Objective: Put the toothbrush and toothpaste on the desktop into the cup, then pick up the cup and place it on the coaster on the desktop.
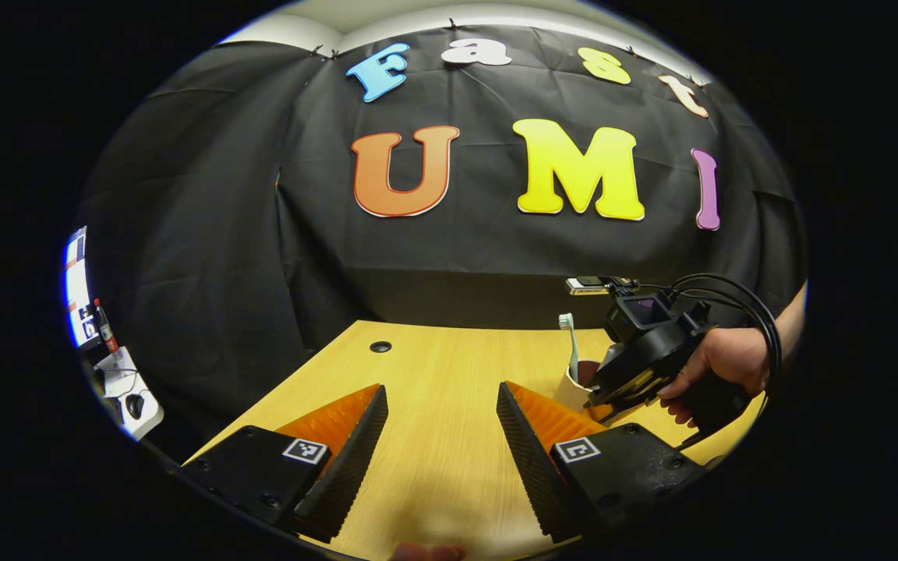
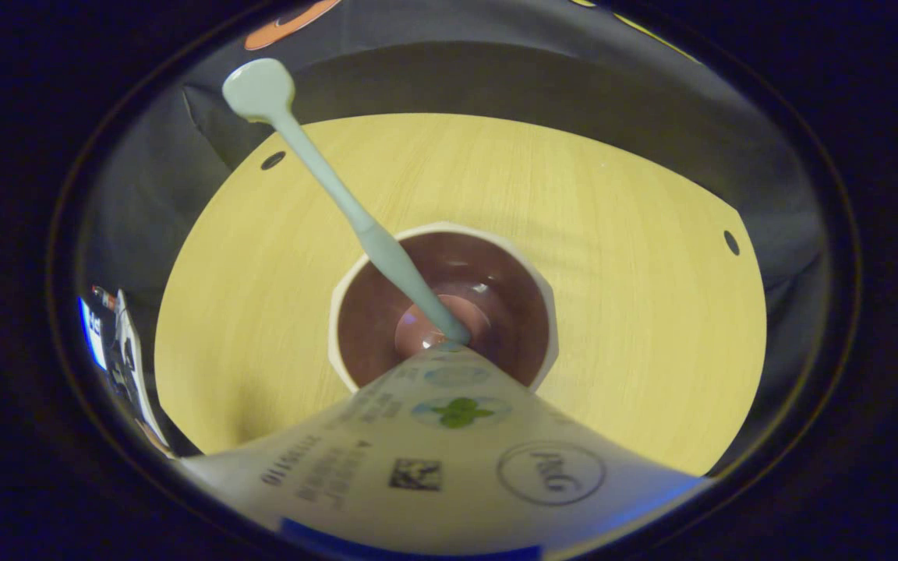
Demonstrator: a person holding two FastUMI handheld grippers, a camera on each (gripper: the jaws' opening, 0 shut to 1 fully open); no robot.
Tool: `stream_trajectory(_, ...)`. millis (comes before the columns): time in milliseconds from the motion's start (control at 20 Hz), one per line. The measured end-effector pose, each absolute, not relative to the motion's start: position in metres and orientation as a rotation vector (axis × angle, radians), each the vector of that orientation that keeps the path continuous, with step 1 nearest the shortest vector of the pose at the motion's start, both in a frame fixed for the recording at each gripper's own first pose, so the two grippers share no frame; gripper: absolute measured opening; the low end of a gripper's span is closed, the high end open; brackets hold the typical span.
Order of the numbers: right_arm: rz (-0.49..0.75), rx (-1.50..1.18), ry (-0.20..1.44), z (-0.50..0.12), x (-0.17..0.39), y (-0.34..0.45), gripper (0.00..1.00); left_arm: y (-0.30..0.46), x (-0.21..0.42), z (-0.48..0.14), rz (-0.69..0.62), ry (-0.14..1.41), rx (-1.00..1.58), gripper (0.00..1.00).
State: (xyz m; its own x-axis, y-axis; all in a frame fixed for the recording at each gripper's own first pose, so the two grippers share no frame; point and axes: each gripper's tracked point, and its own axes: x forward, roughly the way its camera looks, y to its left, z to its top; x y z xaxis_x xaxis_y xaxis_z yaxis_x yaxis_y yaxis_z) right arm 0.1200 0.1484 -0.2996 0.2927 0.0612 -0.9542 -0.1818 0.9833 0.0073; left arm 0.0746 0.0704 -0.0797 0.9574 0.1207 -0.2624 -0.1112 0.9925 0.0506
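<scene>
The toothpaste tube (image 2: 449, 460) hangs nose-down over the cup (image 2: 348, 312), where the toothbrush (image 2: 387, 257) already leans. Soft and light, it is best held mid-body. Whether the right gripper (image 1: 613, 405) pinches it I cannot tell; the left gripper (image 1: 441, 425) is spread, empty, above the desktop (image 1: 449, 366).

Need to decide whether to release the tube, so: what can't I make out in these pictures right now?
- Right hand-held gripper's own fingers: hidden in the right gripper view by the toothpaste, so the grip can't be confirmed.
- Toothpaste's lower end: cut off by the bottom edge there.
- Cup: mostly hidden in the left gripper view by the right hand-held gripper and the left one's finger.
- Toothbrush base: covered by the tube's tip.
</scene>
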Motion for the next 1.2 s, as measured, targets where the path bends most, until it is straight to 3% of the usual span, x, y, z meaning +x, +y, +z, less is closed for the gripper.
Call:
stream_trajectory(250, 0.163, -0.117, 1.329, -0.320, 0.108, 0.154, 0.80, 0.082, 0.060, -0.080, 0.145, 0.281, 0.032, 0.90)
stream_trajectory(600, 0.172, -0.107, 1.235, -0.291, 0.096, 0.152, 0.79, 0.068, 0.057, -0.064, 0.116, 0.248, 0.042, 0.90)
stream_trajectory(800, 0.162, -0.064, 1.176, -0.262, 0.067, 0.130, 0.92, 0.044, 0.064, -0.048, 0.092, 0.231, 0.038, 0.91)
stream_trajectory(950, 0.141, -0.093, 1.041, -0.222, 0.051, 0.093, 0.96, 0.010, 0.073, -0.034, 0.040, 0.214, 0.033, 0.96)
stream_trajectory(1200, 0.050, -0.098, 0.655, -0.104, 0.056, 0.015, 0.95, -0.048, 0.089, 0.007, -0.049, 0.156, 0.056, 0.96)
